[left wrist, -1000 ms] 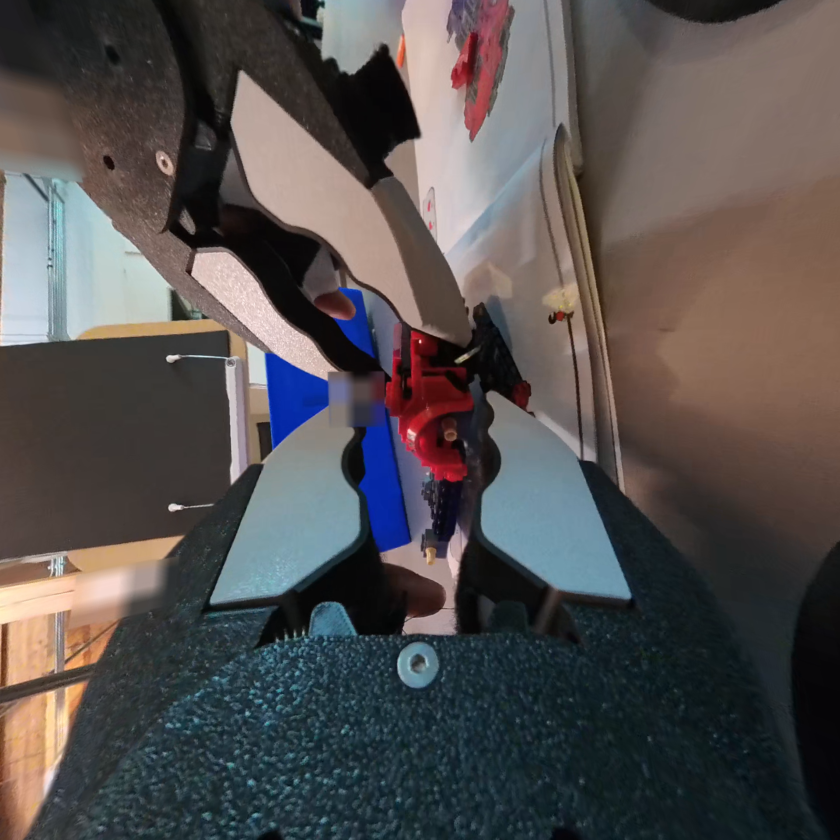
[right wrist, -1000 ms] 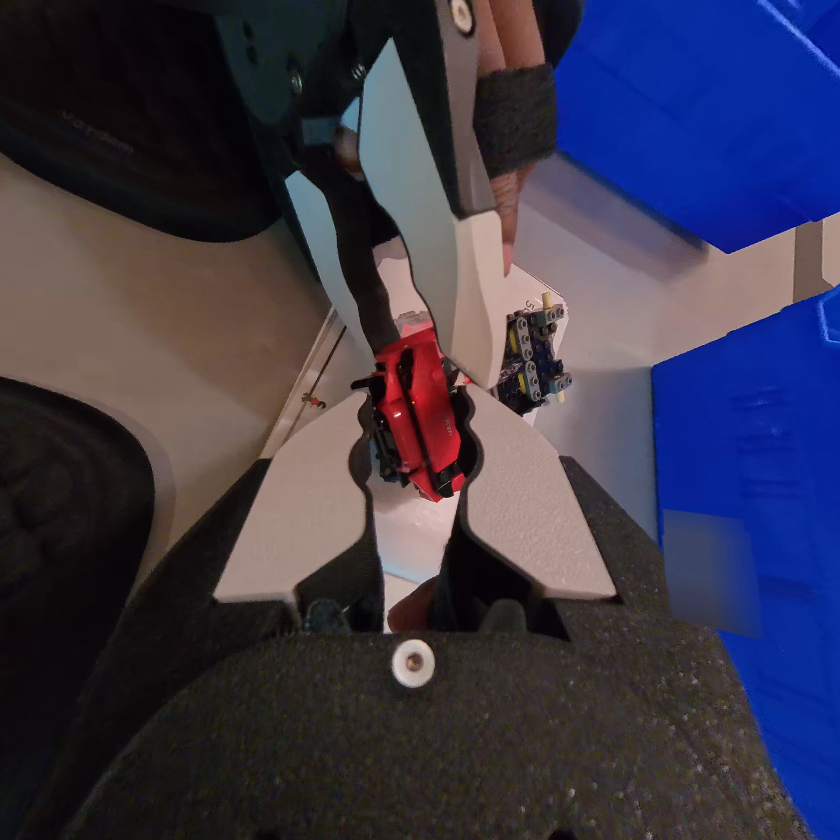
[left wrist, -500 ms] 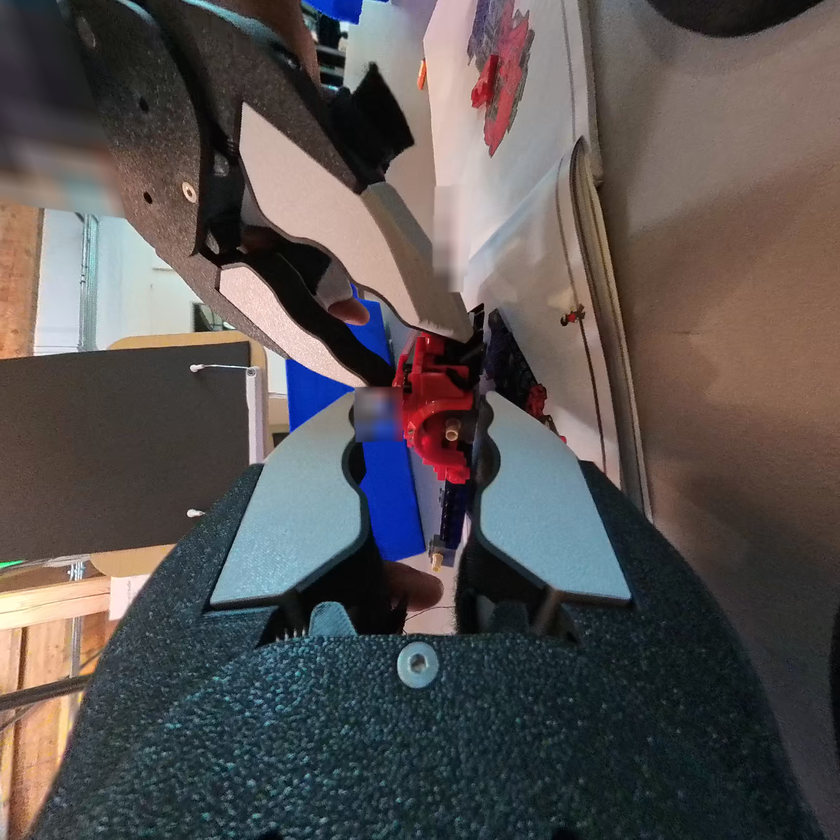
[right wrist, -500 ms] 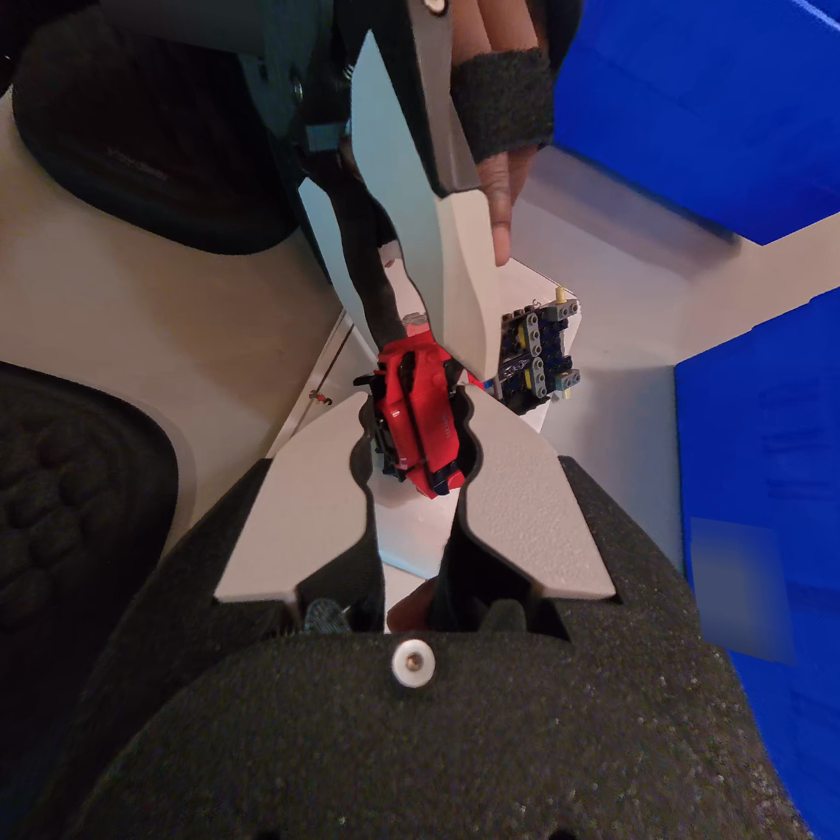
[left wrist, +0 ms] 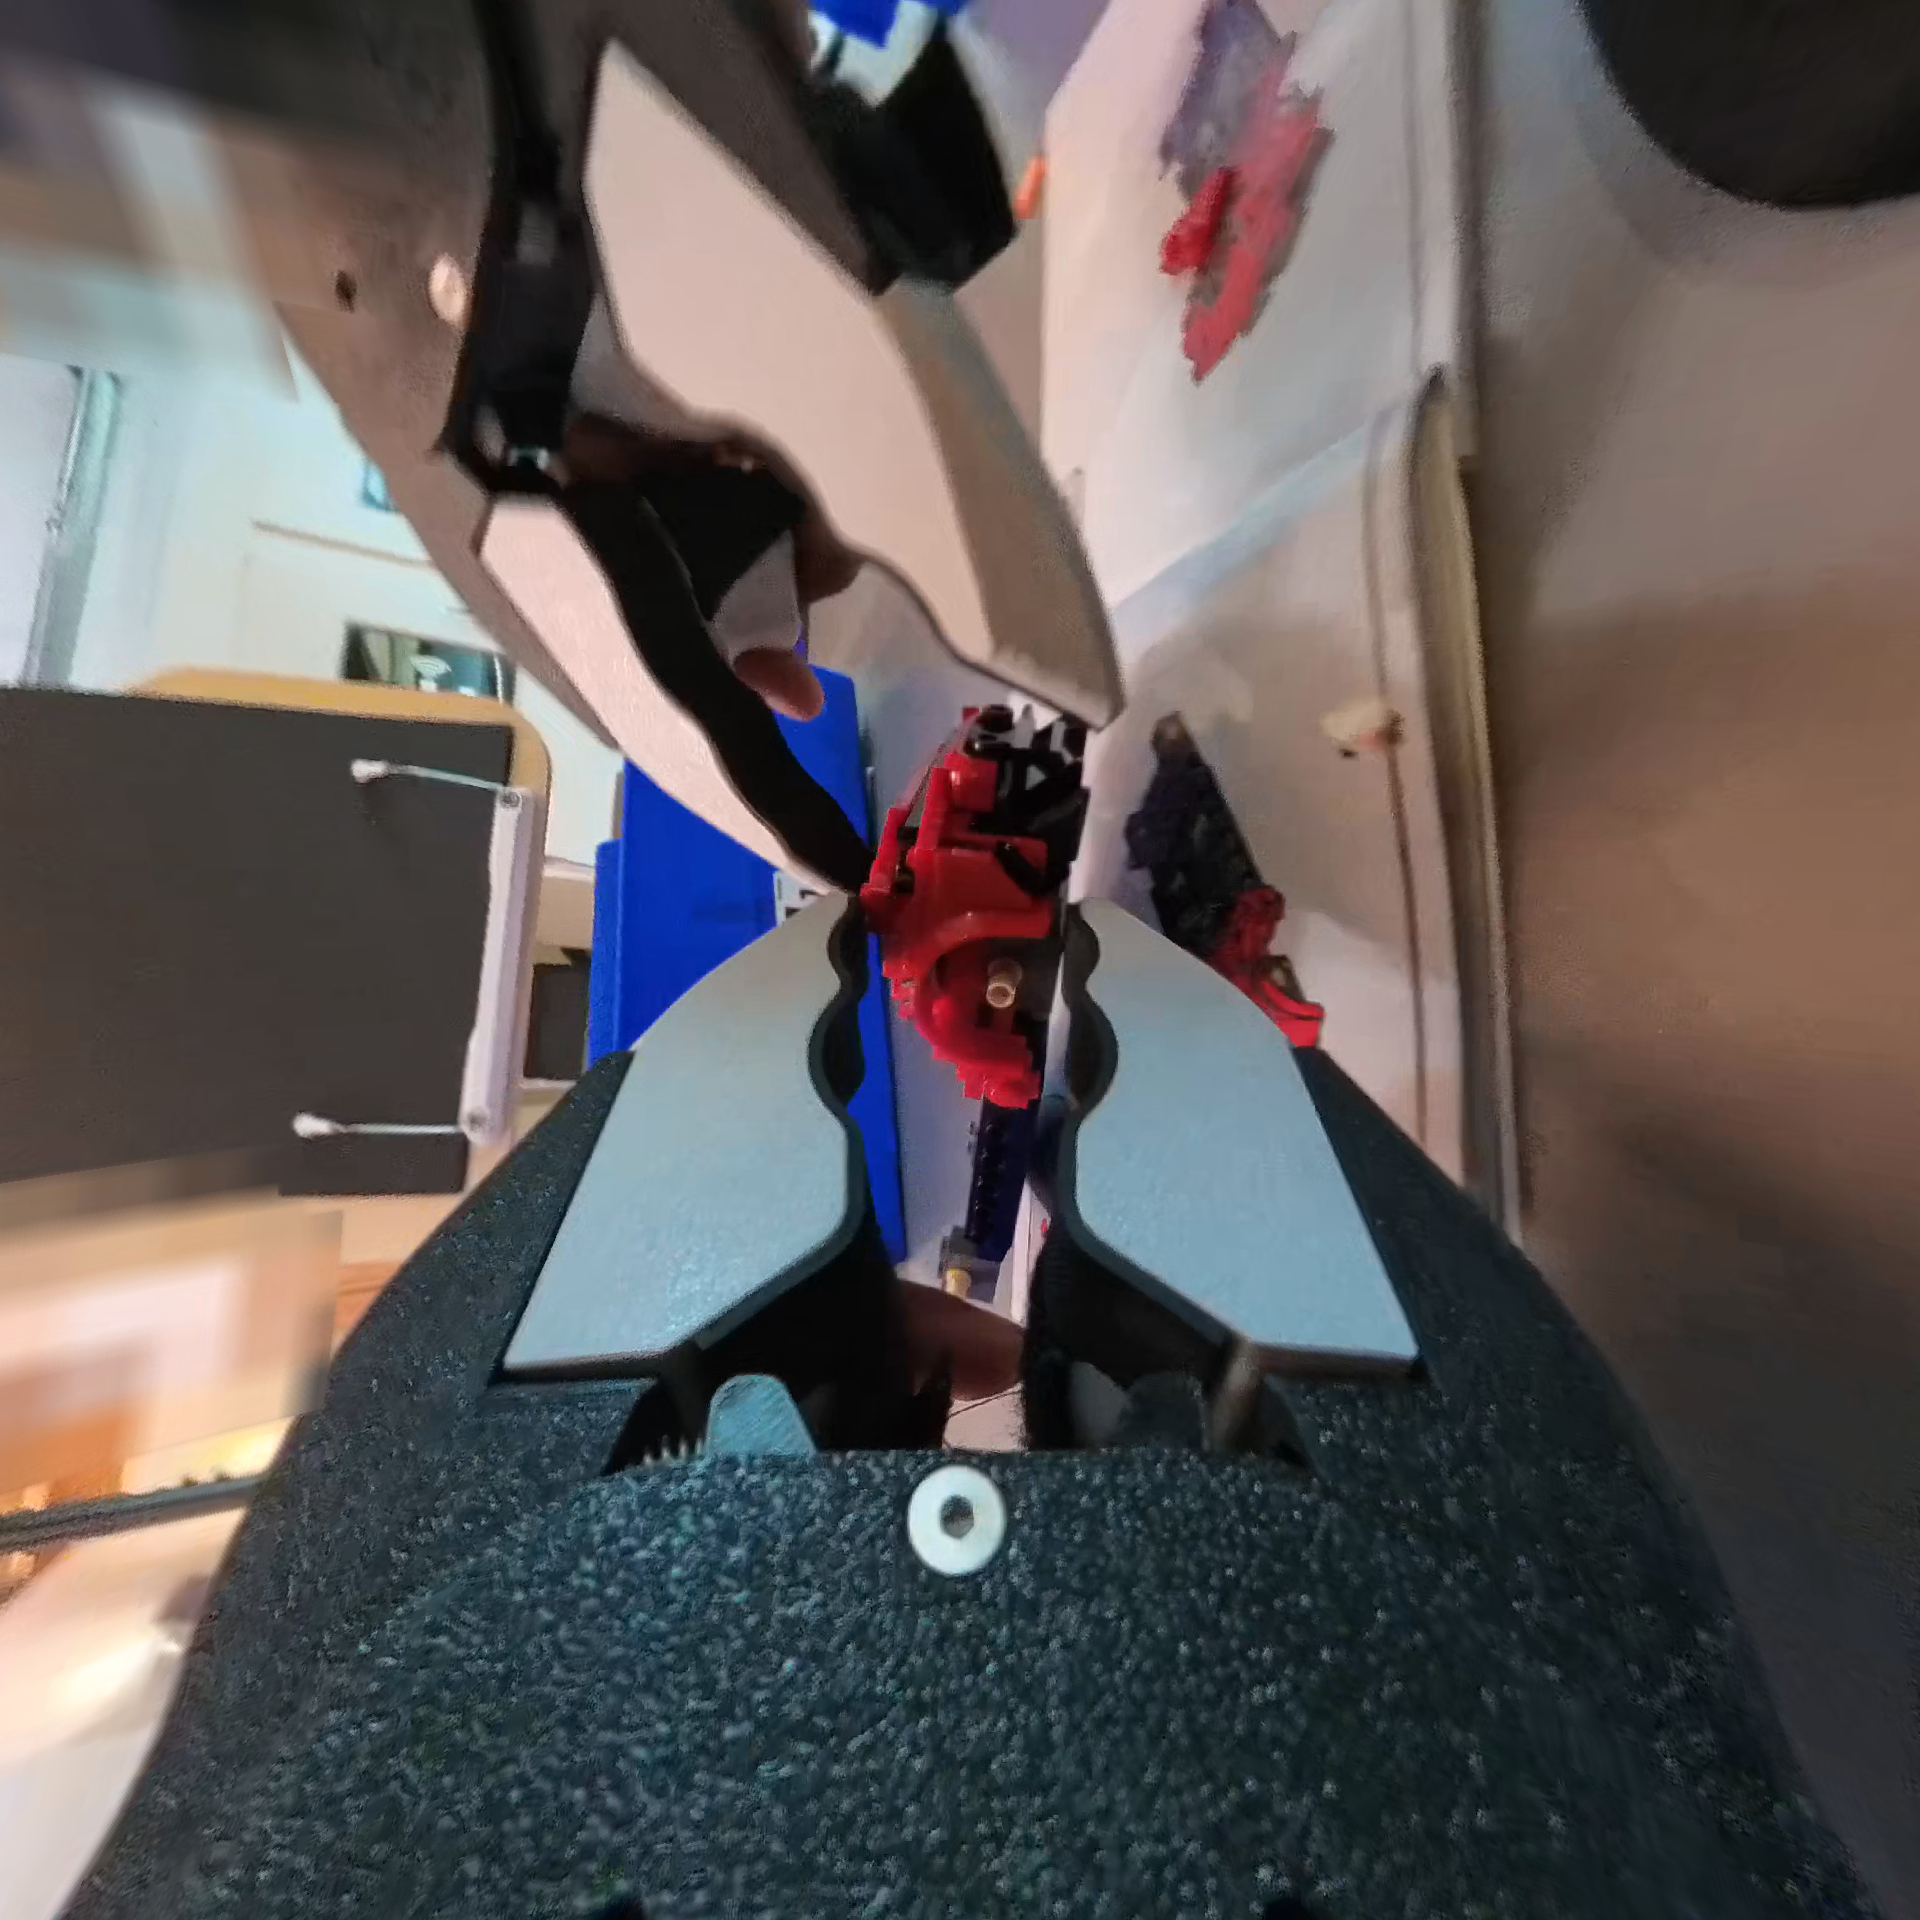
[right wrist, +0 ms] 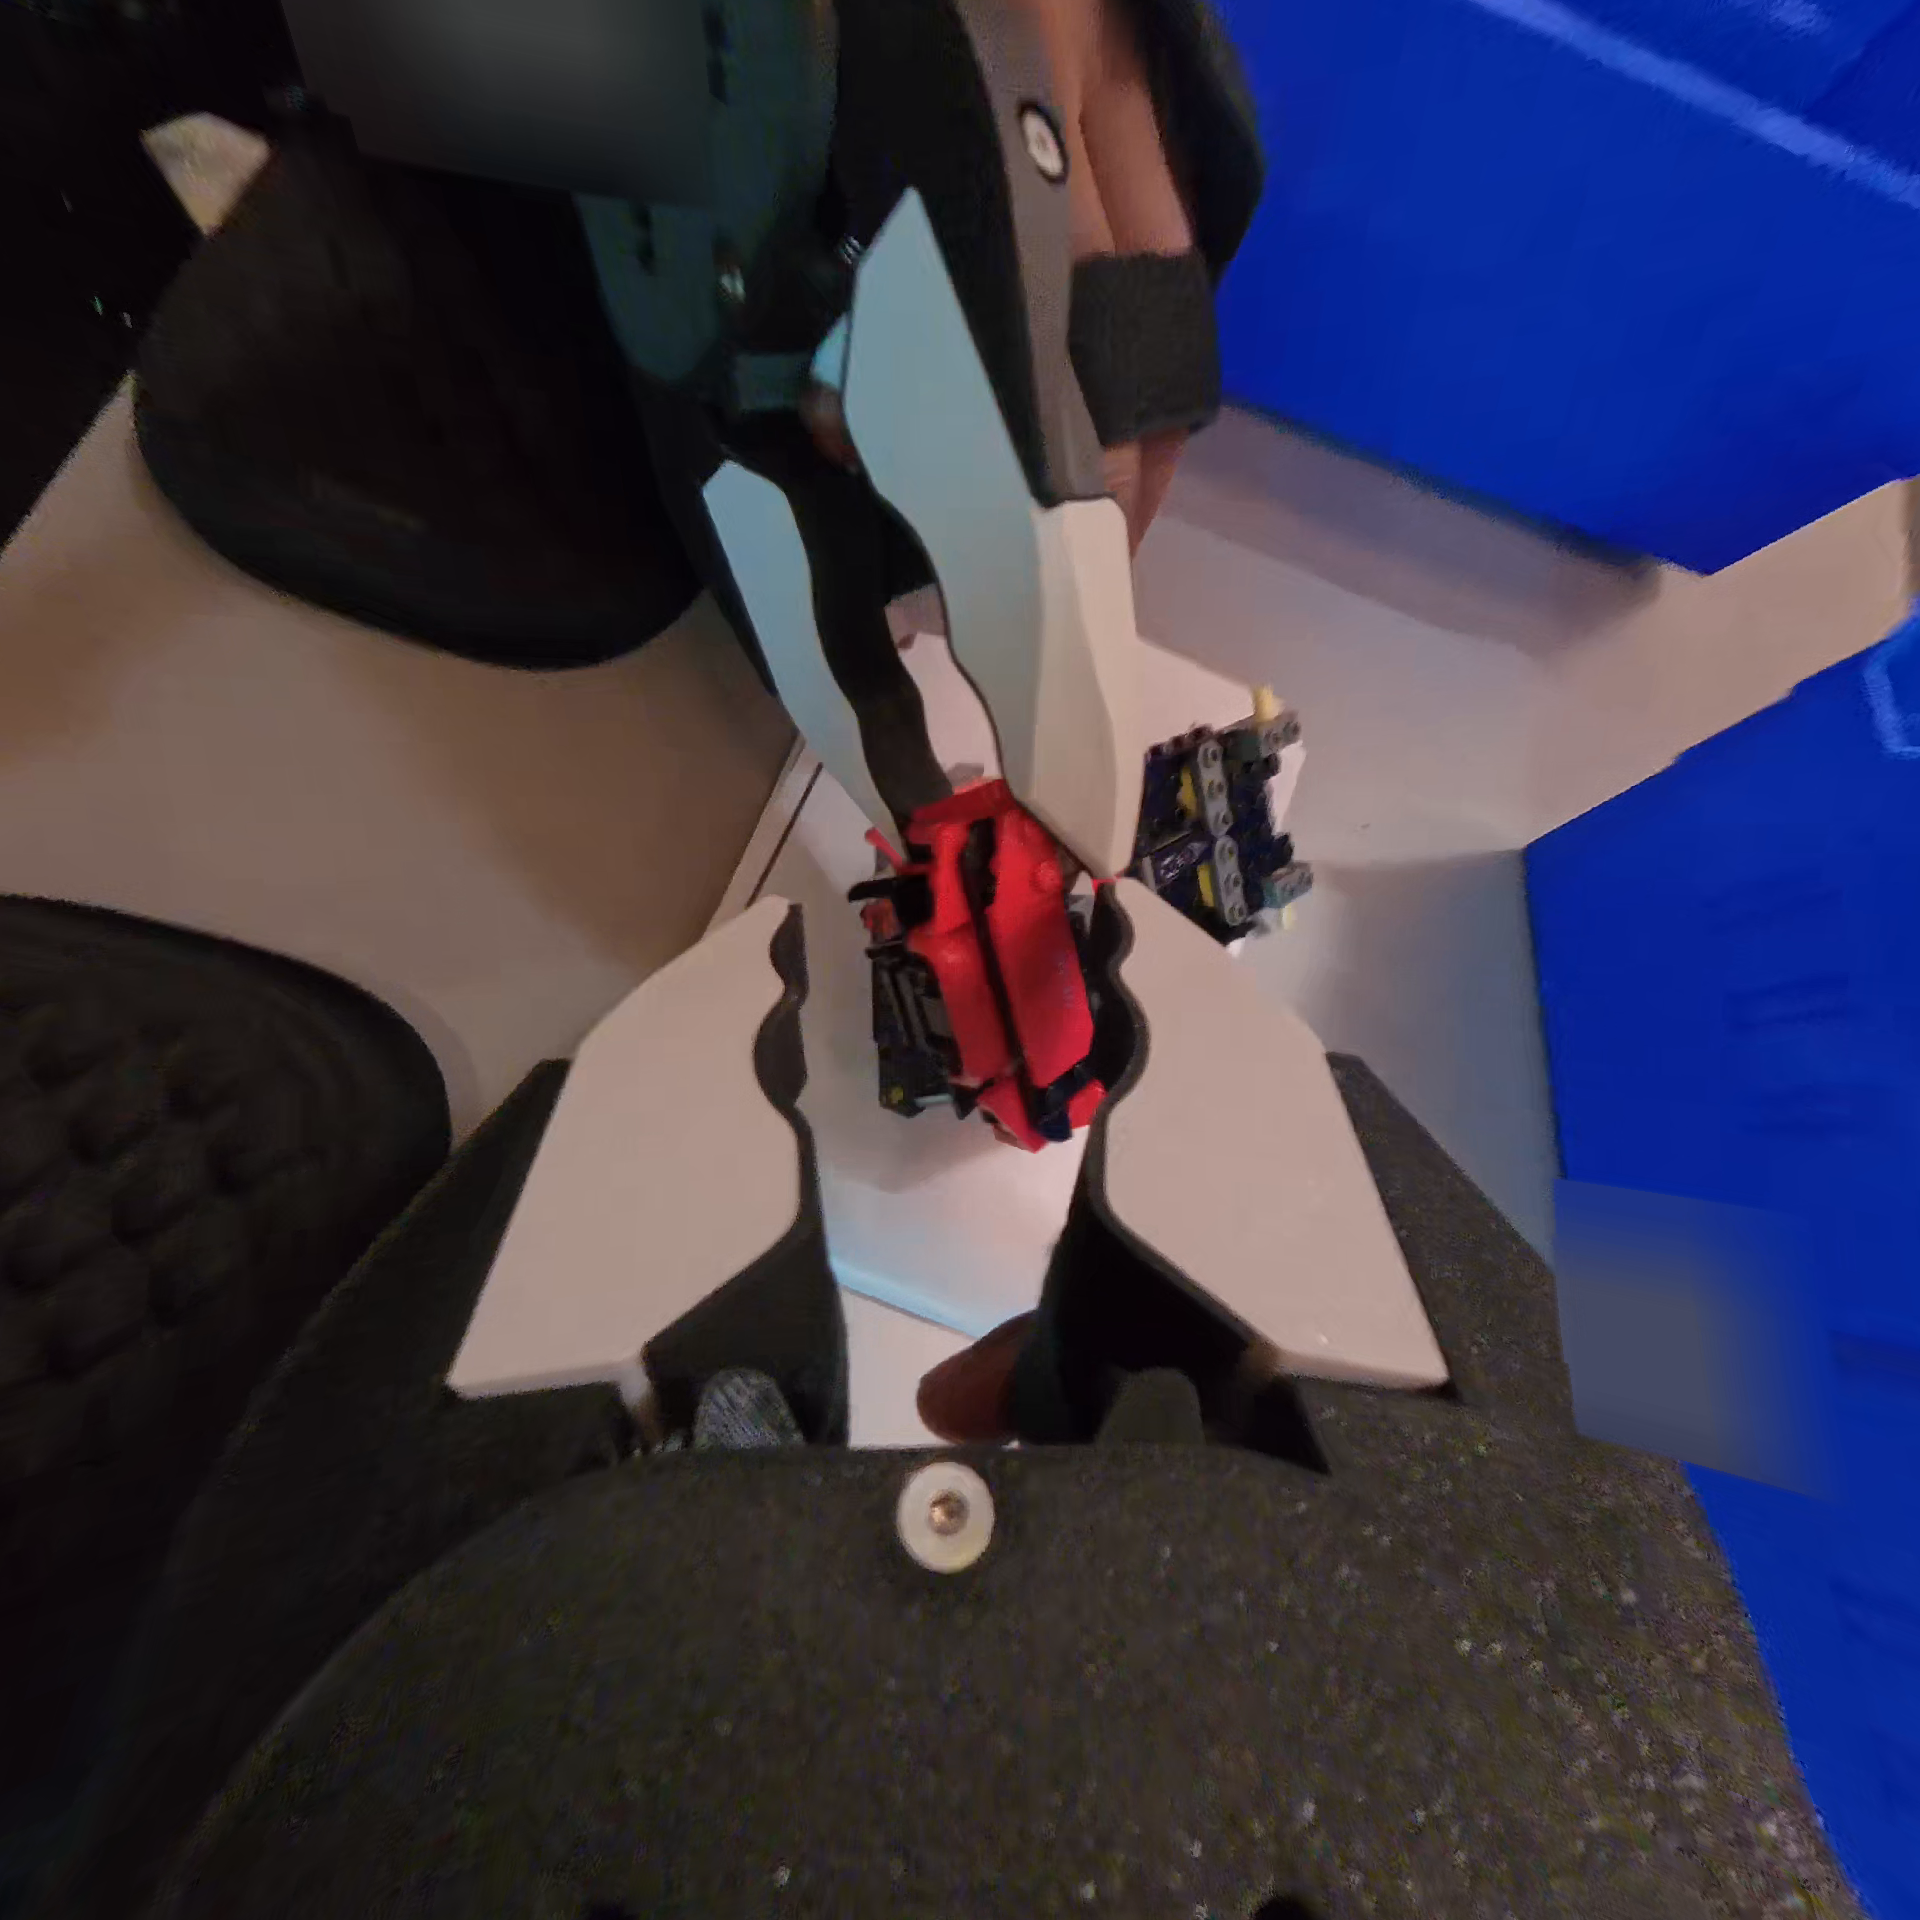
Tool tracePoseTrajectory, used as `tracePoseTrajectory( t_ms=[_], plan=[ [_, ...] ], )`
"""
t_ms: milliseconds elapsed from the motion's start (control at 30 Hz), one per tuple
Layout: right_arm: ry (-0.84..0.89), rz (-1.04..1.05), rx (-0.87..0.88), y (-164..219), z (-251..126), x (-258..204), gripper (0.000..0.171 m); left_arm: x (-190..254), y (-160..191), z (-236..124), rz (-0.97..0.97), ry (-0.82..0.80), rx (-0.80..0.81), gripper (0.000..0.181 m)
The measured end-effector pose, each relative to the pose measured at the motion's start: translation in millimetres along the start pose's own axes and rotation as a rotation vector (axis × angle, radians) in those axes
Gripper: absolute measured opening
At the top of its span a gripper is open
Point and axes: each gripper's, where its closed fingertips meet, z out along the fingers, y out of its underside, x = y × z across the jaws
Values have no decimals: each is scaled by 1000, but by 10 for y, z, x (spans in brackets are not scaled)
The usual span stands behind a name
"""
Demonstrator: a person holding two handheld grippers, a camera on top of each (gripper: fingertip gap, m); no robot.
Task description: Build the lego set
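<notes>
Red lego subassembly (right wrist: 987, 966) pinched by L gripper (right wrist: 997, 821) from above; R gripper (right wrist: 951, 935) released, straddling it lengthwise.

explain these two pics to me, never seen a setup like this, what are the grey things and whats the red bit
There is no robot here. A person holds a hand-held grabber in each hand, and each grabber has two flat grey tongs with a camera looking along them.

One picture looks along the left tongs, the other along the right tongs. Each picture also shows the other grabber coming in from the top.

The red bit is a small red lego piece, which sits between the two grabbers and seems to be held above the surface. The left tongs are closed on it. The right tongs stand open around it, with a gap on one side.

Below is a white sheet on a pale table. A dark blue lego assembly rests on the sheet, and blue bins stand behind.
</notes>
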Motion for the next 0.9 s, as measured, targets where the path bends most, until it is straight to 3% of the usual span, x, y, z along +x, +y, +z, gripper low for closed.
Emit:
tracePoseTrajectory(
  t_ms=[167,333,667,900],
  plan=[
    [278,-121,173,-350,-238,211,53,-263,100,-49,-250,-1,22,35],
    [461,-262,80,-351,-200,355,54,-386,156,-73,-400,20,40,35],
    [505,-368,2,-319,-72,432,33,-383,181,-99,-422,27,46,35],
    [493,-375,-4,-313,-72,405,33,-359,161,-104,-412,33,42,34]
  ],
)
